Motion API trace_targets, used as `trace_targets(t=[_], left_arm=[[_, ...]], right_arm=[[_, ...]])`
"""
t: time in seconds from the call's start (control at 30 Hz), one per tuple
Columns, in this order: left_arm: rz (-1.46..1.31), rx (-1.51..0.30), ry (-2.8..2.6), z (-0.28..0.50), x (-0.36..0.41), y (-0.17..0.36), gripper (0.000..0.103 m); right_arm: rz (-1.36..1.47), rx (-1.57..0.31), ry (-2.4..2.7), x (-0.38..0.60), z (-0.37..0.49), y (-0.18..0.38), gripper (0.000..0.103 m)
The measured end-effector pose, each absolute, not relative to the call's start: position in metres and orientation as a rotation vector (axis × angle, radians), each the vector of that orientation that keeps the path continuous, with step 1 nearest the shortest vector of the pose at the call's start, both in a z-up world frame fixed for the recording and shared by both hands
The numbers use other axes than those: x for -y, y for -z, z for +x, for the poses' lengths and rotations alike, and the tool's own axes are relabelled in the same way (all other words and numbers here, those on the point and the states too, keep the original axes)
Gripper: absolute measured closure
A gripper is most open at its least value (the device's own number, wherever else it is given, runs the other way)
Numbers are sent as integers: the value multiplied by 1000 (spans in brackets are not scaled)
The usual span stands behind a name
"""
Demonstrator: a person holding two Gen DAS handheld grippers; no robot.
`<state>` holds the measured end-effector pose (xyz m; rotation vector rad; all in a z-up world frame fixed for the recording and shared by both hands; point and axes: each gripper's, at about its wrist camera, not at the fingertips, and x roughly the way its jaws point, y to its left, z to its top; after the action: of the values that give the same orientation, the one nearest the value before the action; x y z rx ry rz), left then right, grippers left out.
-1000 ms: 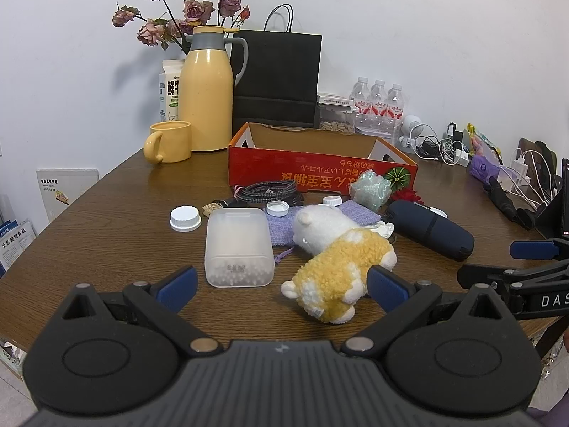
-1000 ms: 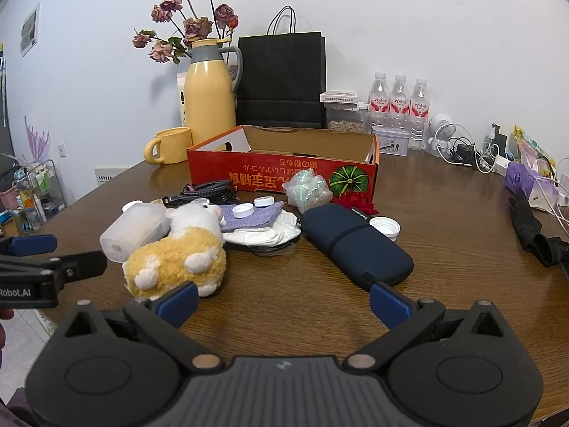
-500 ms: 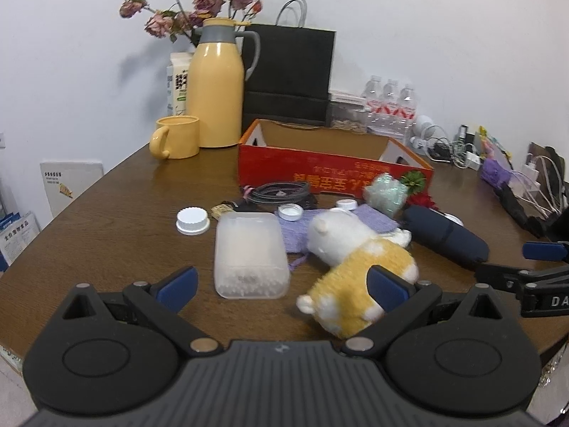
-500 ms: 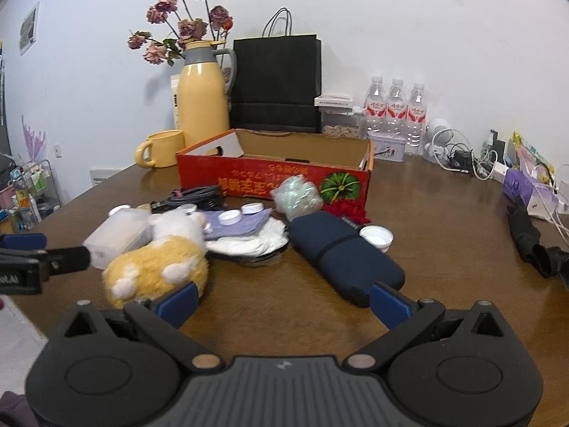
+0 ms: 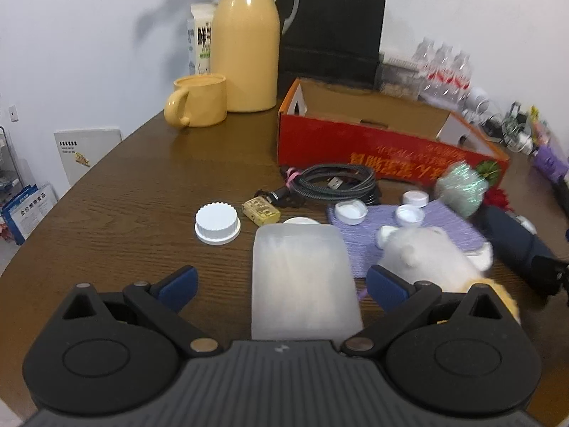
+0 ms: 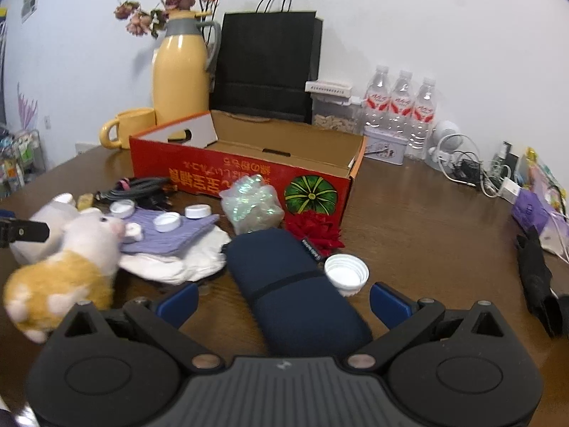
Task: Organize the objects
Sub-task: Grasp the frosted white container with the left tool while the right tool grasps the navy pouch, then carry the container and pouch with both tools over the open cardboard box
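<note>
My left gripper (image 5: pixel 282 284) is open, its fingers on either side of a frosted plastic box (image 5: pixel 302 277) lying on the brown table. A white and yellow plush toy (image 5: pixel 430 259) lies just right of it, also seen in the right wrist view (image 6: pixel 71 263). My right gripper (image 6: pixel 282 300) is open around the near end of a dark navy pouch (image 6: pixel 291 288). A white cap (image 6: pixel 346 274) sits by its right finger. An open red cardboard box (image 6: pixel 249 167) stands behind, also in the left wrist view (image 5: pixel 373 149).
Between the grippers and the red box lie a purple cloth (image 6: pixel 167 235) with small white caps, a coiled black cable (image 5: pixel 334 181), a white lid (image 5: pixel 217 219), an iridescent bow (image 6: pixel 252 203) and a red bow (image 6: pixel 316 231). A yellow jug (image 5: pixel 249 42), yellow mug (image 5: pixel 199 101), black bag (image 6: pixel 266 67) and water bottles (image 6: pixel 400 106) stand behind.
Both grippers have moved forward and lower over the table. The frosted box now sits between my left fingers and the navy pouch between my right fingers.
</note>
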<state>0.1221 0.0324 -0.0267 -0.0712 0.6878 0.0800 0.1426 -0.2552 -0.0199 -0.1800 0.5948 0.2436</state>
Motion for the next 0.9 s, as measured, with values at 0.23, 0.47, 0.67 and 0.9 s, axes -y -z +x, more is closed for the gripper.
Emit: trace_targets(t=[0.23,0.47,0.67,0.9], left_arm=[[-101,-784,-85,146,-34,44,12],[-96,-759,-64,140,-34,42,35],[-100,-734,-42,136,-32,37,36],[-82,-646,-17,130,-33,7,36]], right_arm=[[-152,-702,-358,265,182,34,22],[-165,-727,-392,261,186,38,28],[-166,-695,-397,258,171,32,39],[-175,-609,-386,250,153,13,40]])
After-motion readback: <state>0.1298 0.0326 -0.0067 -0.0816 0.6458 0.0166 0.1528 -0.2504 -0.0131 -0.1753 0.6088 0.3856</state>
